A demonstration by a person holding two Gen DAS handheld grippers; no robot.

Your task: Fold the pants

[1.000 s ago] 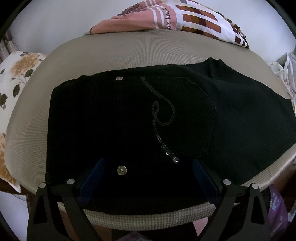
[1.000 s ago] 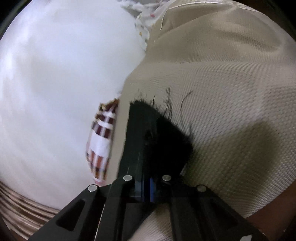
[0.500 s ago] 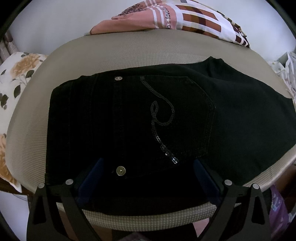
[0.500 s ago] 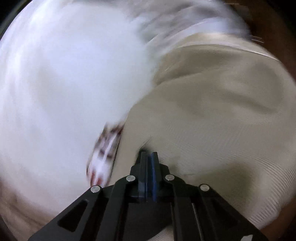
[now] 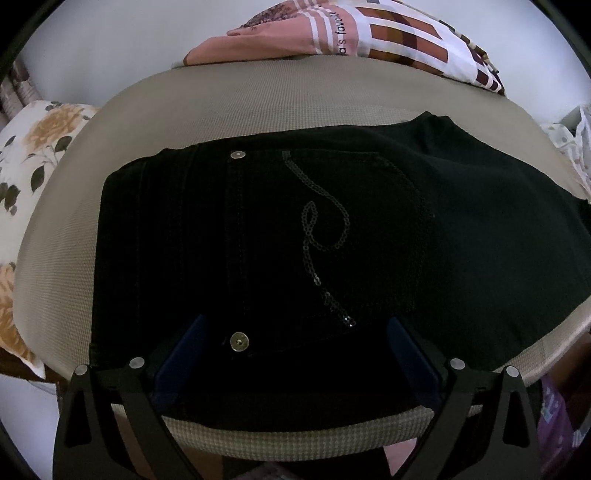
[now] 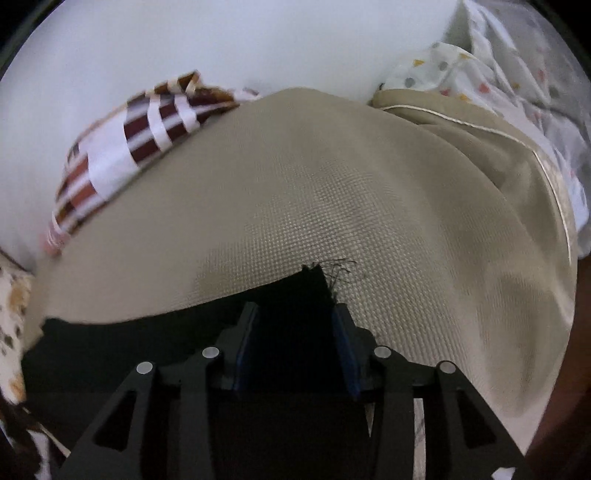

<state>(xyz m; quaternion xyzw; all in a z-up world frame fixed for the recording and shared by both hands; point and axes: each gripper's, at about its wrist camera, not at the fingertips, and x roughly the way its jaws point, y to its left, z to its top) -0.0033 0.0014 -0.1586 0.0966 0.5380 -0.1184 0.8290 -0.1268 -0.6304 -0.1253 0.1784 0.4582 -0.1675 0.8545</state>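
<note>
Black pants (image 5: 332, 236) lie flat on a beige textured surface (image 5: 258, 107), back pocket with a sequin swirl facing up and two metal snaps showing. My left gripper (image 5: 295, 332) is open, its blue pads wide apart over the near waist edge by the lower snap. In the right wrist view the frayed hem corner of the pants (image 6: 314, 280) lies on the beige surface (image 6: 369, 203). My right gripper (image 6: 295, 317) is open, pads on either side of the black cloth near that hem.
A brown, pink and white striped pillow (image 5: 369, 33) lies at the far edge; it also shows in the right wrist view (image 6: 122, 155). A floral cushion (image 5: 33, 166) is at the left. Dotted white cloth (image 6: 498, 85) and a beige folded piece lie at the right.
My right gripper was shut on the hem, swung fast, and now stands open with the hem lying on the surface. The left gripper has barely moved.
</note>
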